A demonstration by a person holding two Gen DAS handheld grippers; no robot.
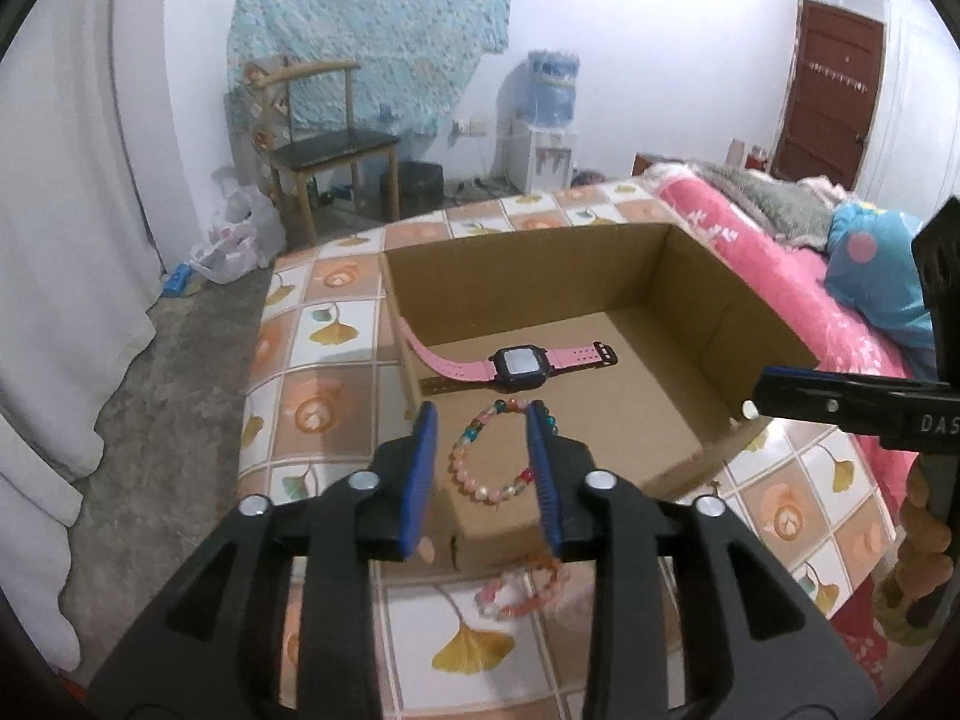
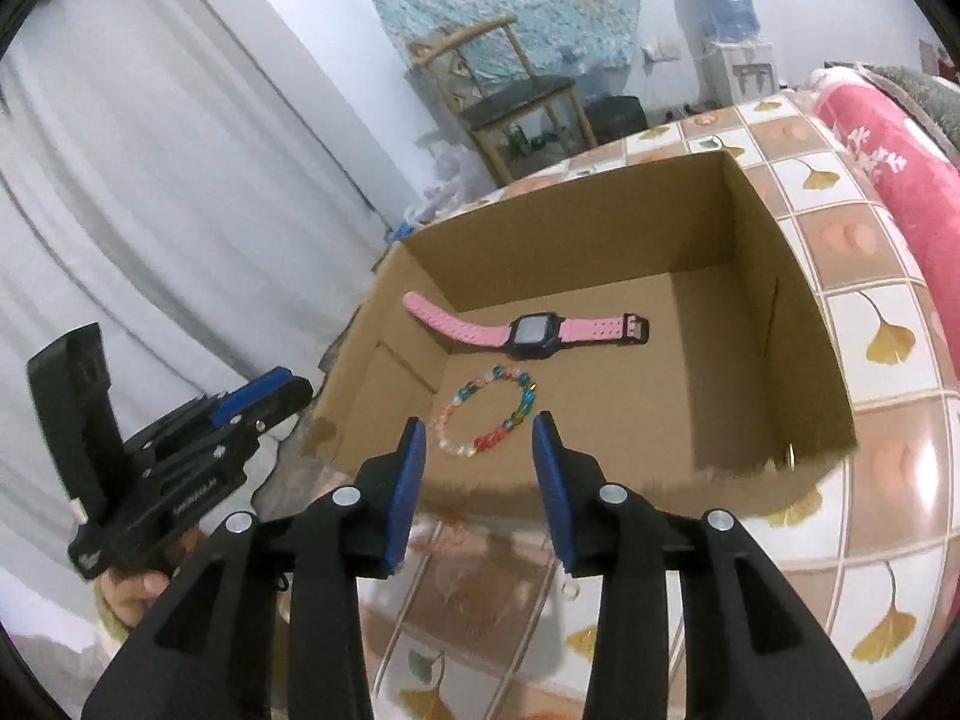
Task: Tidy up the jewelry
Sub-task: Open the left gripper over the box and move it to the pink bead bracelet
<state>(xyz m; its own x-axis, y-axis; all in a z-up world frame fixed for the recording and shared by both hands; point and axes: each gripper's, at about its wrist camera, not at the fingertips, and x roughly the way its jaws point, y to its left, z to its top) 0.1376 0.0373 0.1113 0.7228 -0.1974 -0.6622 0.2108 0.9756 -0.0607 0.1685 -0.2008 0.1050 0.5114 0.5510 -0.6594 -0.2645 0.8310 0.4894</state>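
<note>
Both jaws stand apart and hold nothing, the bead bracelet (image 2: 489,417) lies in the cardboard box (image 2: 774,312) at the middle of the frame by the pink watch (image 2: 528,330), so reach slowly for the next piece.

Black tool (image 1: 483,420) arms, blue pads (image 2: 408,480), silver screws.

White walls, wooden chair (image 1: 324,138), water dispenser (image 1: 549,120), brown door (image 1: 831,90), grey floor (image 1: 162,396).
</note>
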